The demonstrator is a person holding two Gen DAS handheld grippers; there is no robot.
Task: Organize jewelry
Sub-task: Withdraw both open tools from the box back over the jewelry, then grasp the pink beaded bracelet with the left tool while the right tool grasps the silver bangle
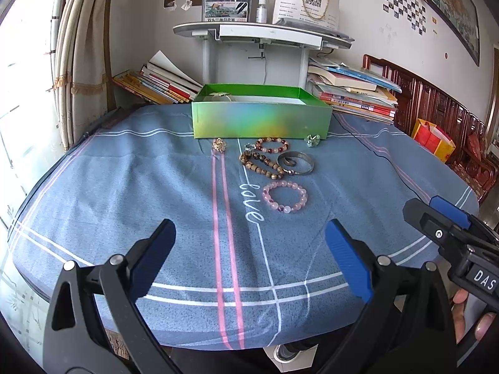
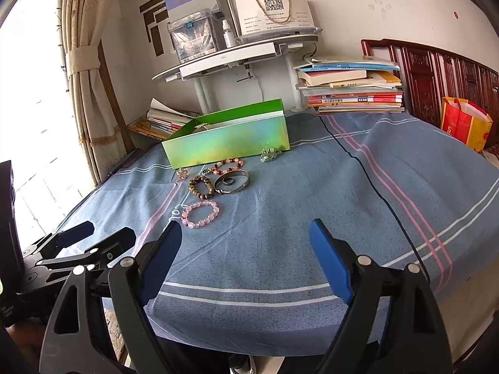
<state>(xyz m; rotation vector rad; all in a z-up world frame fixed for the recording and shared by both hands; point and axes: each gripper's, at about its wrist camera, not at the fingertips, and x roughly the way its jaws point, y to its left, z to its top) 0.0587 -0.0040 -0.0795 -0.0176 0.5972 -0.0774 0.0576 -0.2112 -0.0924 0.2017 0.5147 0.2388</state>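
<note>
A shiny green open box (image 1: 261,118) (image 2: 227,143) stands at the back of the blue cloth-covered table (image 1: 124,187). In front of it lie a pink bead bracelet (image 1: 285,196) (image 2: 201,214), a brown bead bracelet (image 1: 260,163) (image 2: 202,186), a red-and-pink bead bracelet (image 1: 272,145) (image 2: 227,165), a silver bangle (image 1: 295,162) (image 2: 232,181), a gold brooch (image 1: 220,145) and a green brooch (image 1: 312,140) (image 2: 269,154). My left gripper (image 1: 251,251) is open and empty near the front edge. My right gripper (image 2: 244,251) is open and empty, right of the left one.
Stacks of books (image 1: 352,93) (image 2: 352,85) lie behind the box on both sides, under a white shelf stand (image 1: 262,32). A black cable (image 2: 368,174) runs across the right of the table. A red-yellow bag (image 2: 464,124) stands at the far right.
</note>
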